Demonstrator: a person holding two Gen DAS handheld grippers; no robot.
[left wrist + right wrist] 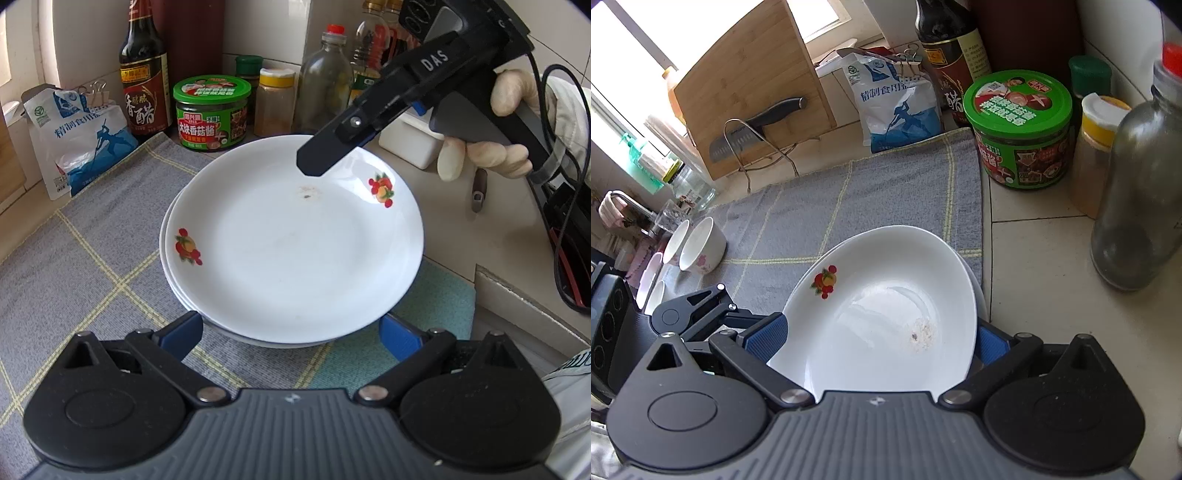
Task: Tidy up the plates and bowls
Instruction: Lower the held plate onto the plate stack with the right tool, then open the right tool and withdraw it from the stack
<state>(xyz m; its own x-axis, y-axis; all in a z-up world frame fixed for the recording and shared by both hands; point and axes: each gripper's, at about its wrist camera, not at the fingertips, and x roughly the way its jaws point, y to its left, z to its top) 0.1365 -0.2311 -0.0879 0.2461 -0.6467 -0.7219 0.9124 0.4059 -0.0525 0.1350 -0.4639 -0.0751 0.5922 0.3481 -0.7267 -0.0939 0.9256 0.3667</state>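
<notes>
Left wrist view: white plate stack flat on grey cloth, round, no long axis. Left gripper fingers spread, released; lower plates mostly hidden. Right gripper grip unclear.

White plates, red-orange fruit motifs; grey cloth, yellow check; green-lidded jar.
</notes>
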